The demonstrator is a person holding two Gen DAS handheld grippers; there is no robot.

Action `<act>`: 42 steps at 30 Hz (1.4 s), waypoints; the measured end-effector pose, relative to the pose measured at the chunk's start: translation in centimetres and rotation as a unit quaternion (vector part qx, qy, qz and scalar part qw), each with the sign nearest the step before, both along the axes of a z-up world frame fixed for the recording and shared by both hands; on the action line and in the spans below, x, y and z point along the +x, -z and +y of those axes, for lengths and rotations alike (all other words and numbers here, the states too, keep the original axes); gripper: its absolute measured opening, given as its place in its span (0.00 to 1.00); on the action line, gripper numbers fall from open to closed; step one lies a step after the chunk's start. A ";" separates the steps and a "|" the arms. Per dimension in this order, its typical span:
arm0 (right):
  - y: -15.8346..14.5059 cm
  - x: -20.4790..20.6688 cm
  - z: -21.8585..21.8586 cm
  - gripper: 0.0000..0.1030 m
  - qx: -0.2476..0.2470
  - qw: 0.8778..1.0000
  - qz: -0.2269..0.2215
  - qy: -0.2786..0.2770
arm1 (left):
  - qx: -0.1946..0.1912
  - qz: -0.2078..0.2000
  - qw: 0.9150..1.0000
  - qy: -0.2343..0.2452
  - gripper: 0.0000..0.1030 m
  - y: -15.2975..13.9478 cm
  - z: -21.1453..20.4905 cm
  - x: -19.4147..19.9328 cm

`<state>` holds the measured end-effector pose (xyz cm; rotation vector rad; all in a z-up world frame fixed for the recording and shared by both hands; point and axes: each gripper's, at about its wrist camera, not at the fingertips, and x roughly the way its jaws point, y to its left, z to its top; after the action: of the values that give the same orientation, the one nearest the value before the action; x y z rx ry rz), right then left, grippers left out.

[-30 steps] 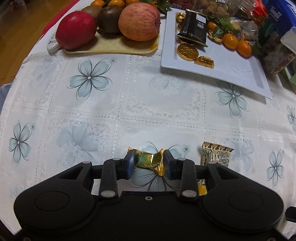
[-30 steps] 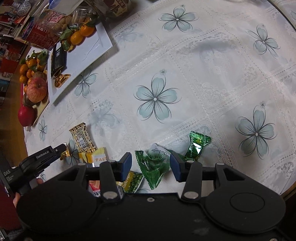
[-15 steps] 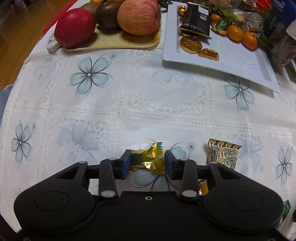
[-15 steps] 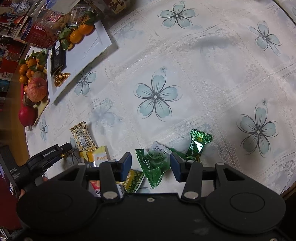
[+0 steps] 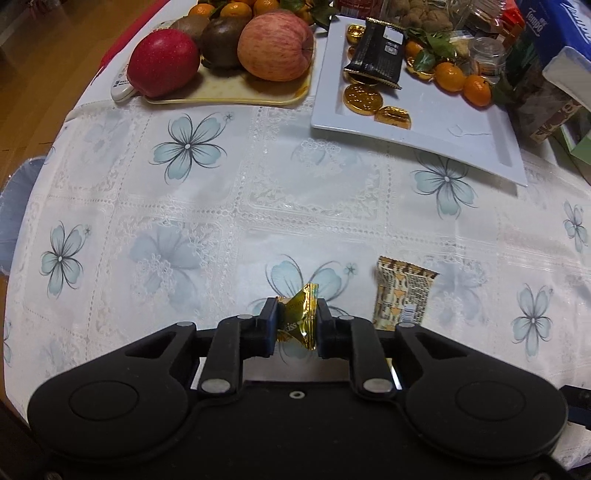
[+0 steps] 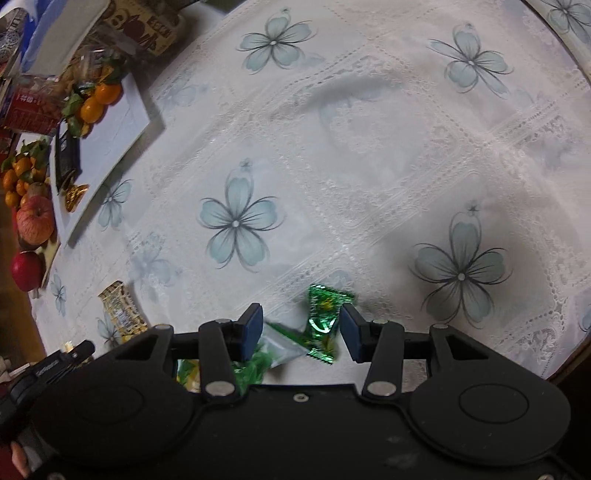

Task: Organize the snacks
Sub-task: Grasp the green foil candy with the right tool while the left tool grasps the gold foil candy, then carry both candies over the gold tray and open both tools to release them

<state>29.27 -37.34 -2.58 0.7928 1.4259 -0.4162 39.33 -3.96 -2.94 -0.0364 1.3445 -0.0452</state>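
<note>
My left gripper [image 5: 297, 320] is shut on a gold-wrapped candy [image 5: 300, 320] and holds it just above the flowered tablecloth. A gold patterned snack bar [image 5: 400, 295] lies to its right; it also shows in the right wrist view [image 6: 120, 308]. The white rectangular plate [image 5: 458, 133] ahead holds gold chocolate coins [image 5: 362, 98], a black snack packet [image 5: 376, 55] and small oranges. My right gripper [image 6: 302, 330] is open over a shiny green candy [image 6: 322, 319] that lies between its fingers, with a pale green packet [image 6: 275, 345] beside it.
A yellow tray [image 5: 229, 90] with apples and kiwis stands at the back left. Boxes, jars and a tissue pack [image 5: 546, 29] crowd the back right. The table's edge runs close on the left [image 5: 22, 206]. Other wrappers lie under the right gripper [image 6: 186, 373].
My left gripper has closed tighter on the gold candy and lifted it off the cloth. My right gripper has shifted right, from the pale green packet to the shiny green candy.
</note>
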 end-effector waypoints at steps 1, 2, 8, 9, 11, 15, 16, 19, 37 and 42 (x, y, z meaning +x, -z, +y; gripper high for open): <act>0.3 -0.1 -0.1 0.47 -0.006 1.000 0.006 0.002 | -0.010 0.002 1.000 0.002 0.26 -0.2 -0.4 -0.2; 0.6 -0.1 -0.1 0.47 -0.010 1.000 0.012 0.002 | -0.016 0.004 1.000 0.009 0.26 -0.4 -0.7 -0.5; 2.2 0.5 2.3 0.43 -0.023 0.999 0.037 -0.031 | -0.019 0.002 0.999 0.045 0.26 -1.0 -2.2 -1.6; 2.4 0.7 2.7 0.42 -0.027 0.998 0.039 -0.038 | -0.018 0.004 0.999 0.045 0.26 -0.9 -2.1 -1.6; 2.8 0.9 3.6 0.31 -0.041 0.997 0.047 -0.050 | -0.019 0.010 0.999 0.042 0.26 -0.7 -1.9 -1.8; 3.0 1.2 4.6 0.24 -0.071 0.994 0.056 -0.062 | -0.026 0.015 0.999 0.042 0.26 -0.6 -1.7 -2.0; 3.1 1.2 4.8 0.20 -0.076 0.993 0.059 -0.064 | -0.027 0.014 0.999 0.043 0.26 -0.6 -1.6 -2.0; 2.9 1.1 5.1 0.19 -0.082 0.993 0.057 -0.070 | -0.029 0.013 0.999 0.043 0.26 -0.8 -1.6 -2.2; -4.6 -1.7 6.0 0.19 -0.094 0.987 -0.090 -0.098 | -0.014 0.000 0.998 0.068 0.26 -3.1 -0.6 -7.7; -7.7 -3.9 8.1 0.19 -0.154 0.964 -0.175 -0.125 | -0.007 -0.037 0.997 0.069 0.26 -4.5 -0.3 -11.1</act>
<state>25.40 -29.25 5.10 0.4014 1.0773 -0.2769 28.23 -4.26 1.55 0.0453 1.2705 -0.1709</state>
